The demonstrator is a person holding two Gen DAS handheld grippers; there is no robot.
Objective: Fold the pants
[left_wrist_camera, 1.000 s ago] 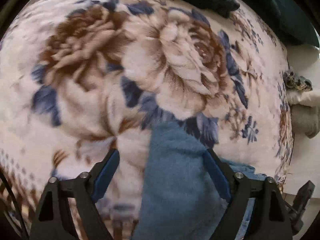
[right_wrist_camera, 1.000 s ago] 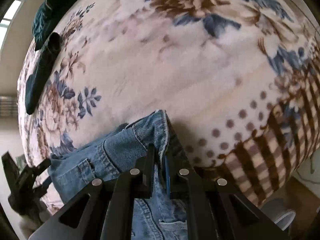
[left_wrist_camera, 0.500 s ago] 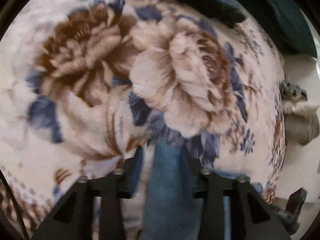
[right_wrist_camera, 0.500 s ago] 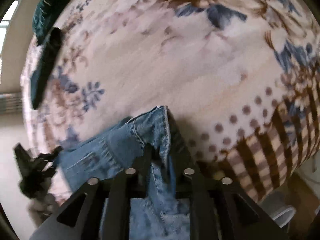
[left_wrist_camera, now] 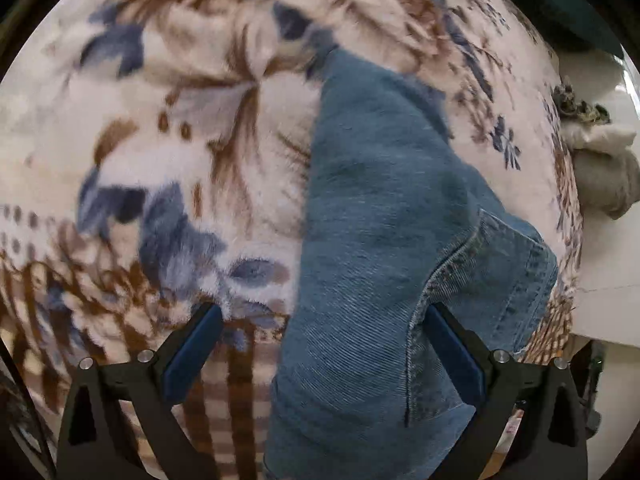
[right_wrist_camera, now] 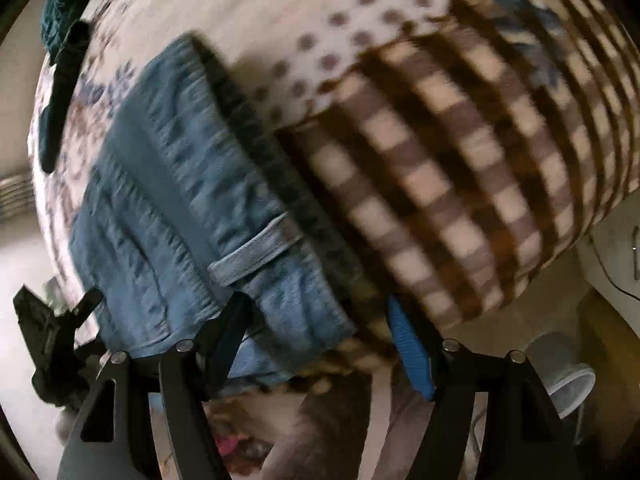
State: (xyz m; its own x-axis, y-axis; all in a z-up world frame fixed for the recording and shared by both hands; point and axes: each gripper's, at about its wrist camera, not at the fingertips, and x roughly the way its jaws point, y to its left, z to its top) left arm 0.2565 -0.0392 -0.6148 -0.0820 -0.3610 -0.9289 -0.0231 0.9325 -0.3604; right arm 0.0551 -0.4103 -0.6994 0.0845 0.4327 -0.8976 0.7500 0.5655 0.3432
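Observation:
Blue denim pants (left_wrist_camera: 372,240) lie folded on a flowered fleece blanket (left_wrist_camera: 160,128). In the left wrist view my left gripper (left_wrist_camera: 324,344) is open, its blue-padded fingers (left_wrist_camera: 192,348) spread either side of the denim's near end, holding nothing. In the right wrist view the pants (right_wrist_camera: 192,216) show their waistband and a belt loop, at the blanket's checked border. My right gripper (right_wrist_camera: 320,344) is open, just off the blanket's edge, with the denim's near edge between its fingers (right_wrist_camera: 412,352). This view is blurred by motion.
Dark green and dark blue cloth (left_wrist_camera: 560,4) lies at the blanket's far side. A beige bundle (left_wrist_camera: 604,168) sits off the right edge. The floor, a pale plastic tub (right_wrist_camera: 568,380) and a pink object show below the blanket's checked border (right_wrist_camera: 460,168).
Both grippers have opened and let go of the denim. Both have pulled back toward the blanket's near edge, so more of the folded pants shows in each view.

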